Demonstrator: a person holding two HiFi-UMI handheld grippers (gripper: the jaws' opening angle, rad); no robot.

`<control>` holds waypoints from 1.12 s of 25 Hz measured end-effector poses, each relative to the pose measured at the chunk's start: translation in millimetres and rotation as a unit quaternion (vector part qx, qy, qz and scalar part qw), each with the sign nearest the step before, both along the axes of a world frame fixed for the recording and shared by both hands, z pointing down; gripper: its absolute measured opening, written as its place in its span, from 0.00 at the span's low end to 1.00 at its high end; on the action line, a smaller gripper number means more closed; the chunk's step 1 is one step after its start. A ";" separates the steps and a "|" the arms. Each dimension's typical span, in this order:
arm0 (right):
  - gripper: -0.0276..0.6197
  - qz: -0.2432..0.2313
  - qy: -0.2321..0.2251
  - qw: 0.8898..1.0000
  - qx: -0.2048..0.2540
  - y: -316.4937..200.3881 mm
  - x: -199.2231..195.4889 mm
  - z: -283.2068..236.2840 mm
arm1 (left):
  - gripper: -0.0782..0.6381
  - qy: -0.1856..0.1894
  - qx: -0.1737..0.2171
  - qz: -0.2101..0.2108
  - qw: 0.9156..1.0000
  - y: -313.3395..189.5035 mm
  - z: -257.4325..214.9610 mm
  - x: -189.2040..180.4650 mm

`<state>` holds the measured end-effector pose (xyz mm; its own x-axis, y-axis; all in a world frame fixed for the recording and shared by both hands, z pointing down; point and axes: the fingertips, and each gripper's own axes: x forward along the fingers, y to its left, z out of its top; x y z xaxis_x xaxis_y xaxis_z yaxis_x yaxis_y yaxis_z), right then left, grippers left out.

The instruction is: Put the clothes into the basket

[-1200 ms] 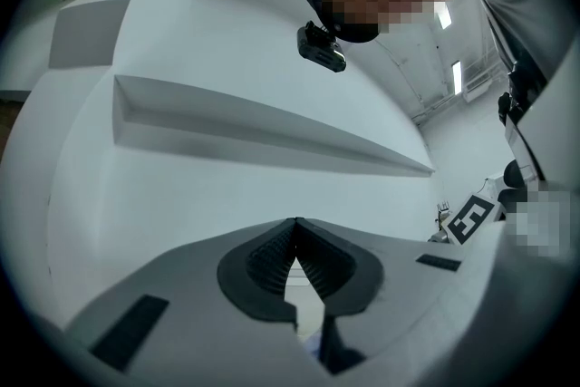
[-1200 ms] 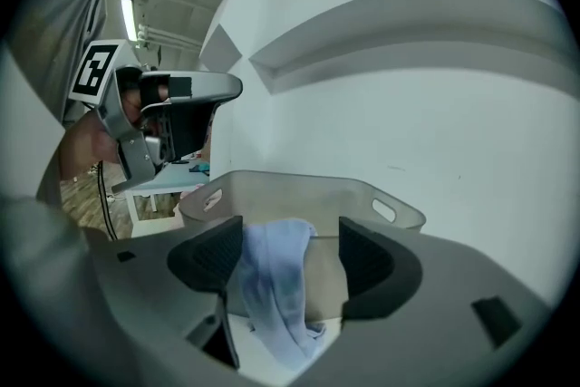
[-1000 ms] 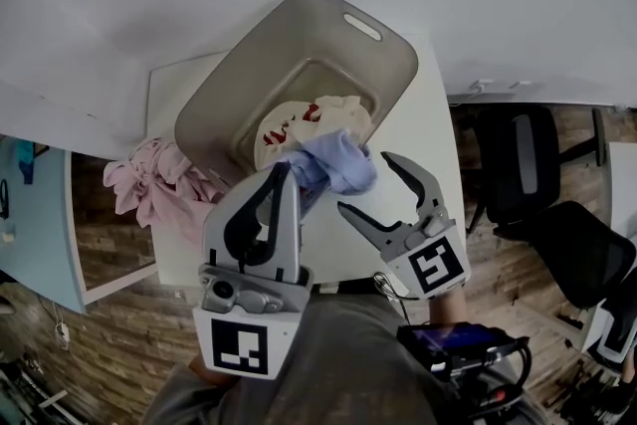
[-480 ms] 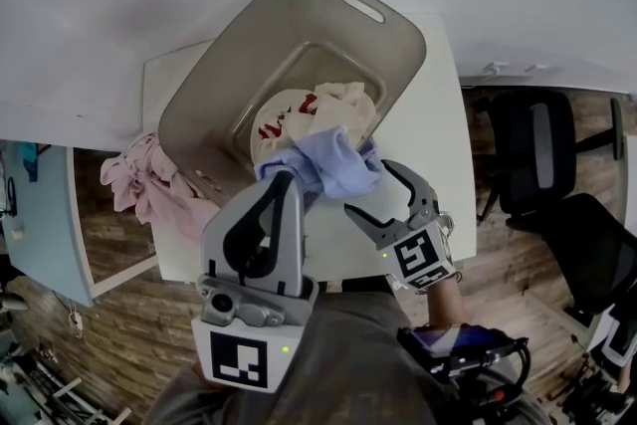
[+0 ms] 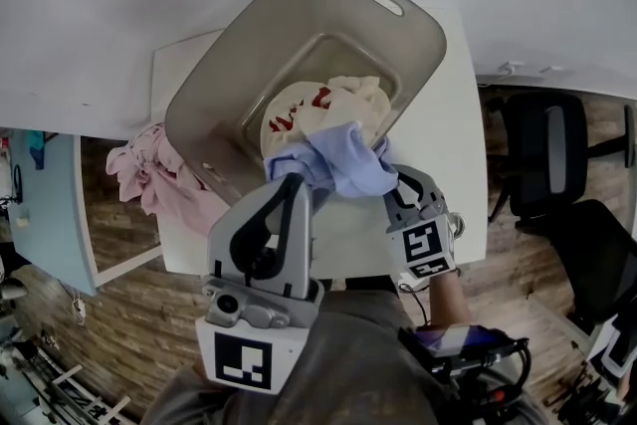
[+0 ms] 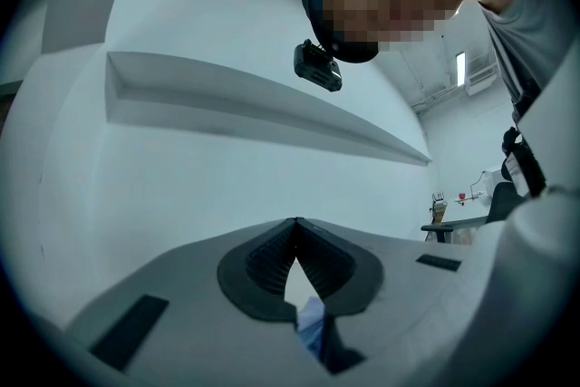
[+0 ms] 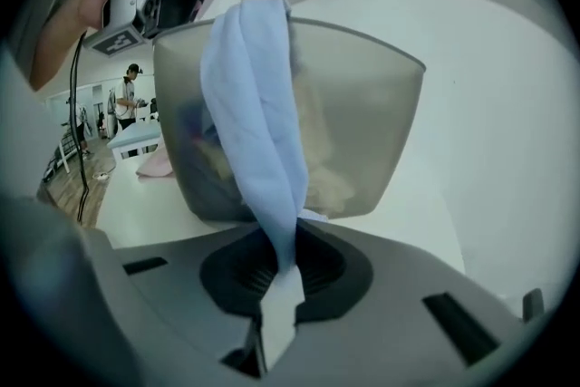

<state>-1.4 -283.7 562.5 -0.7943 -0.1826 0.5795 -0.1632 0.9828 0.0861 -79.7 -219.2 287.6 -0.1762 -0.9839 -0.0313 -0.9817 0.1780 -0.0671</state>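
The grey basket [image 5: 299, 15] sits cornerwise on the white table [image 5: 453, 184], its long axis running from the near left corner towards the far right. That leaves a bare strip along the table's right edge and a narrower one along the near edge. Pink clothes [image 5: 149, 176] spill over the left edge. A cream cloth [image 5: 333, 100] lies inside the basket. The blue cloth [image 5: 343, 164] is bunched over the basket's near rim and stretched as a long band between the two tools, lengthwise along that rim. The left gripper [image 5: 294, 186] is pressed together on one end. The right gripper [image 5: 395, 182] has just been closing, and its jaws now pinch the other end.
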 end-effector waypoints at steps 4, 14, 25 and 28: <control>0.08 0.013 -0.062 0.998 -0.016 -1.6 -1.9 -45.5 | 0.12 0.009 0.005 0.003 1.000 8.1 -0.6 0.3; 0.07 0.035 -0.228 0.973 -0.028 -0.3 -17.7 -233.1 | 0.12 0.014 0.088 0.013 0.996 54.9 -62.4 -7.3; 0.07 -0.081 -0.319 0.943 0.037 45.5 -100.5 -367.4 | 0.12 -0.013 0.141 -0.056 0.988 107.5 -105.9 -47.9; 0.08 -0.091 -0.287 0.953 0.031 53.5 -117.8 -350.1 | 0.12 -0.008 0.139 -0.069 0.988 116.4 -101.3 -56.0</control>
<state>-119.2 -230.2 212.4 -0.9990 -0.0310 0.0317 -0.0279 0.9953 0.0929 -135.7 -102.8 186.3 -0.3053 -0.9037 -0.3001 -0.9462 0.3235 -0.0116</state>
